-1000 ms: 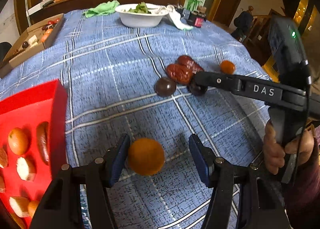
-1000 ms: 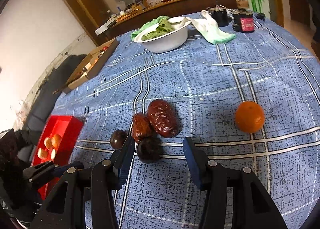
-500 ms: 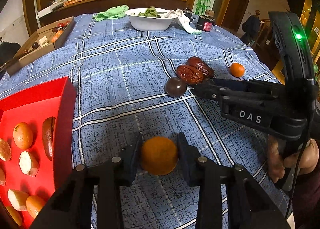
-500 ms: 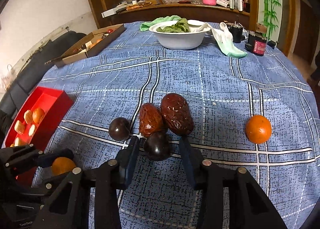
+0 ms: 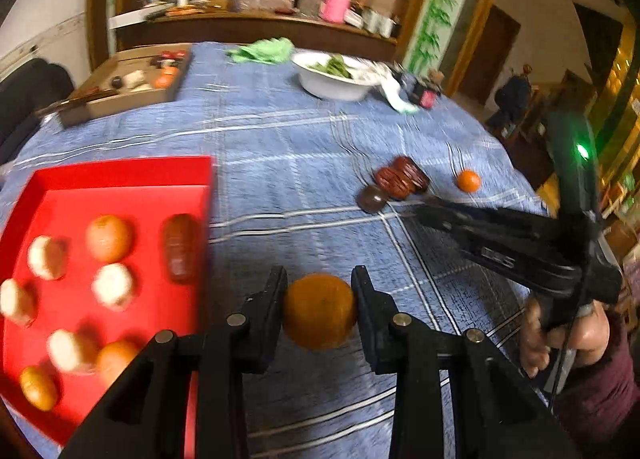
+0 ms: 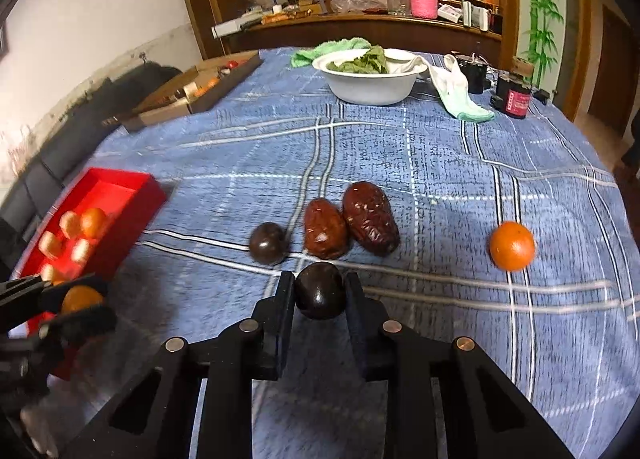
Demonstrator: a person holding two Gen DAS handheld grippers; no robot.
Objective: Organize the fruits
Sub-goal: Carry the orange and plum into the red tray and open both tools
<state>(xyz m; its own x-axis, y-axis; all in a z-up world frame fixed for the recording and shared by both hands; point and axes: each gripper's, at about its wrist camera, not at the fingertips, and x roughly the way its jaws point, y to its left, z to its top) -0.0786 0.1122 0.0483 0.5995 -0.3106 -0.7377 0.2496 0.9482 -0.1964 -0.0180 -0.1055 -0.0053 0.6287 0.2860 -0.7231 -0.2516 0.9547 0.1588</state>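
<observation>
Gripping an orange (image 5: pixel 320 311) in my left tongs (image 5: pixel 320 299), I have both pads (image 5: pixel 276 299) pressed against its sides and the jaws closing the last bit onto it, just beside the near corner of the red tray (image 5: pixel 120 175). That tray sits on the blue checked cloth of the desk (image 5: pixel 280 147) and already carries small oranges, pale peeled pieces and one dark red date (image 5: pixel 180 247) — all a little blurred.

My right tongs (image 6: pixel 320 295) are clamped narrow on a dark round fruit (image 6: pixel 320 295), perhaps a passion fruit, with a pad touching it on each side. Just beyond it lie a second dark round fruit (image 6: pixel 268 247) and two wrinkled red dates (image 6: pixel 348 223) side by side, touching each other. A loose orange (image 6: pixel 512 245) rests well apart from them, off to the right on the cloth.

From the left wrist view my right hand (image 5: pixel 560 335) shows wrapped around the handle of the right tongs, whose tips reach toward the dark fruit group.

Farther back on the desk stand a white bowl (image 6: pixel 372 87) of green leaves, a green cloth (image 6: pixel 332 49), a white-and-green rag (image 6: pixel 460 95), a dark jar with a pink label (image 6: pixel 514 99) and an open cardboard box (image 6: pixel 188 99) at the left edge — its contents too small to name.
</observation>
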